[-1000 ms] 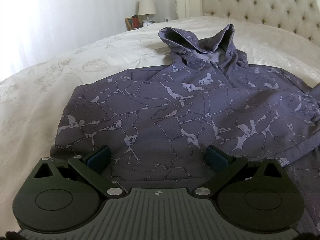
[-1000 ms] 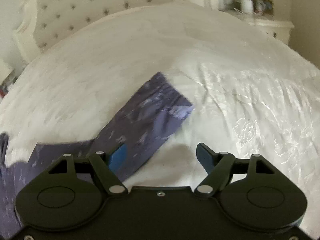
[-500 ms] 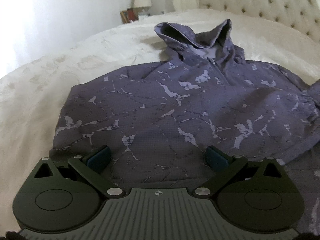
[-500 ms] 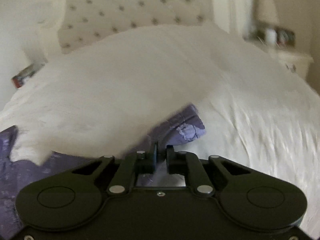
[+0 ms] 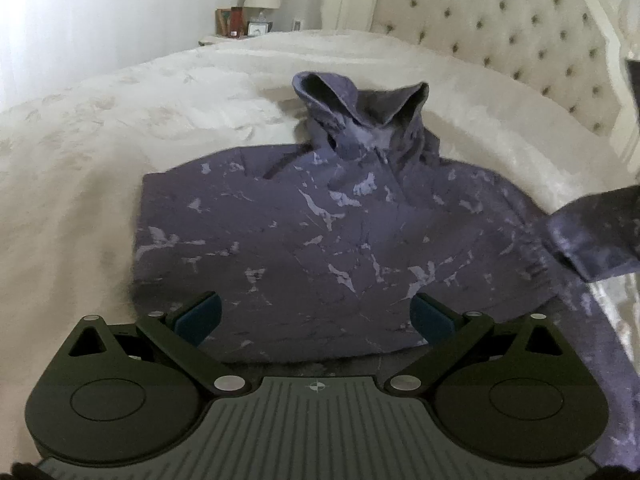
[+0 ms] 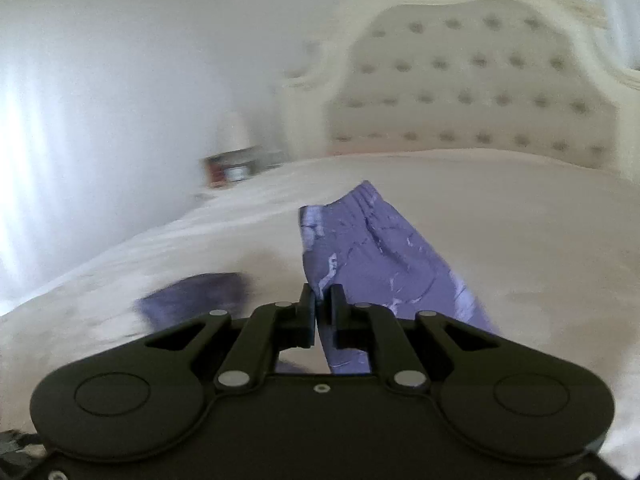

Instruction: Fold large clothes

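1. The right gripper [image 6: 320, 300], low and centre in its own view, has its jaws pinched together on the purple sleeve [image 6: 376, 256], whose cuff stands up above the pads.
2. The left gripper [image 5: 316, 316], at the bottom of its view, hangs with jaws spread wide and empty over the hem.
3. The patterned purple hoodie [image 5: 320, 240] lies flat mid-frame on the cream bedspread [image 5: 100, 140], hood toward the tufted headboard [image 5: 520, 40] at upper right.
4. The raised sleeve enters at the right edge.
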### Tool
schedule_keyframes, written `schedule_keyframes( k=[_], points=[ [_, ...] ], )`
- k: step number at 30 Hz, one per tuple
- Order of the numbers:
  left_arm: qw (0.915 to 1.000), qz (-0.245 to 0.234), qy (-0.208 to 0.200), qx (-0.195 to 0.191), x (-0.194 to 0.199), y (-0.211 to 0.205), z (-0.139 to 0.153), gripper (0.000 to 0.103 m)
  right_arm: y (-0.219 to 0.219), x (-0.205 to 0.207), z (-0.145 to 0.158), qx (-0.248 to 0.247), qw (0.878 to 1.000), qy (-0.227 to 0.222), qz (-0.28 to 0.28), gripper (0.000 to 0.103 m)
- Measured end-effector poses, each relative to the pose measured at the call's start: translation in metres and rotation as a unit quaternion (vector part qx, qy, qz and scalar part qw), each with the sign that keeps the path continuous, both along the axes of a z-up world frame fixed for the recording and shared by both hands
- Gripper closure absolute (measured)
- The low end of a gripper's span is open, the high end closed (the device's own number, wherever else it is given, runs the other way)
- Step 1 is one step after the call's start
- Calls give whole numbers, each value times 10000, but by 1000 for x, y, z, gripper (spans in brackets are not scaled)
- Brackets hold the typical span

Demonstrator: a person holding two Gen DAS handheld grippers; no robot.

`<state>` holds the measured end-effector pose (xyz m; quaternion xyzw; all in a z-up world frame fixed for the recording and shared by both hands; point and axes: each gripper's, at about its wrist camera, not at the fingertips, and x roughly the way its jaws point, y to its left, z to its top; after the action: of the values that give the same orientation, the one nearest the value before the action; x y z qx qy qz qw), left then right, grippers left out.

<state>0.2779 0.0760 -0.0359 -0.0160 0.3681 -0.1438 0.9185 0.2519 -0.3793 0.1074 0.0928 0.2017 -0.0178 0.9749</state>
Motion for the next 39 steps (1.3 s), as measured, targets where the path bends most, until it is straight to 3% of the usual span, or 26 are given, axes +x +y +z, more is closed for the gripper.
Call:
schedule_keyframes(
  k=[5,12,19,25,28,30,32,39],
  points=[
    [9997,18,-86,-220,-10,26,8,1,80,17,-12,-139,9955,-49,941,90],
    [9967,336,38,-735,-18,71,13,1,176,42,-64,-196,9799,339,1954,91],
    [9886,577,223,-1372,-18,103,13,1,233,33,-128,-392,9651,829,2455,91],
    [9815,404,426,-1821,-8,92,9,1,262,5,-166,-766,9580,958,2591,90],
    [9778,252,575,-1998,1,75,1,1,265,1,-182,-847,9554,1097,2609,82],
    [9753,216,700,-2082,8,64,-5,1,266,-1,-193,-907,9528,1211,2633,69],
    [9714,188,860,-2205,14,54,-12,1,263,-5,-197,-889,9525,1231,2638,45],
    [9734,100,1111,-2002,36,21,-26,2,243,-37,-199,-891,9523,1151,2681,41]
  ],
)
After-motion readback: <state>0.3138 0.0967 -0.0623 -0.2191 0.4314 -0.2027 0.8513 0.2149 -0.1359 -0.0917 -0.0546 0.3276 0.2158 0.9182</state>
